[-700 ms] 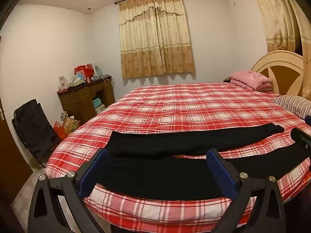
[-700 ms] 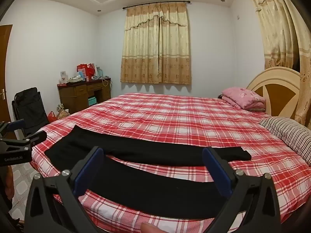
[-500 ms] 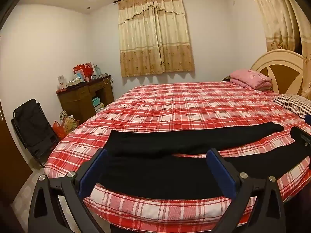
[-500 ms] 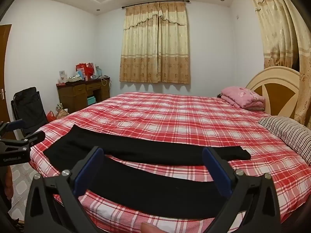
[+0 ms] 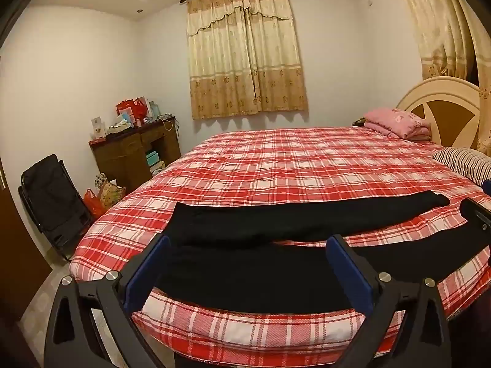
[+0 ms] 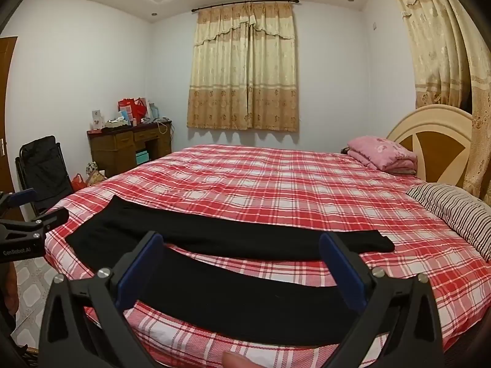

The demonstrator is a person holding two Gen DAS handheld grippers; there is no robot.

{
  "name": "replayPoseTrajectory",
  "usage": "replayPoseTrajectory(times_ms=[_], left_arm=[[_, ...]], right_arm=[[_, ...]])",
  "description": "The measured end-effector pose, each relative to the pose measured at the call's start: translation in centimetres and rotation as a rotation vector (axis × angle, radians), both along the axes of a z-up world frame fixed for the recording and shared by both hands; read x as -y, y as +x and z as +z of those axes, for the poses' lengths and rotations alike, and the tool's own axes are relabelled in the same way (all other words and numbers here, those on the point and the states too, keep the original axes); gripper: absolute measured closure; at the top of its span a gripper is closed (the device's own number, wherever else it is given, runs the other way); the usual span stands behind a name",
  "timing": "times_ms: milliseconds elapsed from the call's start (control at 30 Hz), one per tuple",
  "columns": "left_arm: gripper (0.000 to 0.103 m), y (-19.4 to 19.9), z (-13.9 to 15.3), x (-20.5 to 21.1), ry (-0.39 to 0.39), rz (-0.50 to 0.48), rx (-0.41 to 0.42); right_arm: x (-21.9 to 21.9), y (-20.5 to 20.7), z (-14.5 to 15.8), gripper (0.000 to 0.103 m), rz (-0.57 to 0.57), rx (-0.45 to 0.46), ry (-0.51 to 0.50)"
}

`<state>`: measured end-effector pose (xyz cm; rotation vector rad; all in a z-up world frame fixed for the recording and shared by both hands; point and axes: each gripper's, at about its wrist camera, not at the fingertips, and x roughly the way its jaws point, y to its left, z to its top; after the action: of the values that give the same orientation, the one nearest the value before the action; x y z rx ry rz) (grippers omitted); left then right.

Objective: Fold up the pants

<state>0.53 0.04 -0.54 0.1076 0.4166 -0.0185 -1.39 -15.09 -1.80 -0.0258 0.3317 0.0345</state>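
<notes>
Black pants lie flat on the near edge of the red plaid bed, waist at the left, both legs spread apart and running right. In the right wrist view the pants show the same way. My left gripper is open and empty, held above the near leg close to the waist. My right gripper is open and empty, above the middle of the near leg. The right gripper's tip shows at the far right of the left wrist view.
A pink folded blanket and a striped pillow lie by the headboard at the right. A brown desk with clutter and a black folding chair stand left of the bed.
Both grippers stay open and almost still. The view has shifted very slightly; the pants have not moved.
</notes>
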Motion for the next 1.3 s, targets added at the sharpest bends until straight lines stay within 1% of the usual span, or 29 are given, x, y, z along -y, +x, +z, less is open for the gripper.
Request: replayPoseTrajectory(times_ms=[1300], left_arm=[[0.001,0.00,-0.30,-0.24,0.004,0.004,0.001]], right_arm=[[0.62,0.52,-0.21,0.000,-0.003,-0.006,-0.011]])
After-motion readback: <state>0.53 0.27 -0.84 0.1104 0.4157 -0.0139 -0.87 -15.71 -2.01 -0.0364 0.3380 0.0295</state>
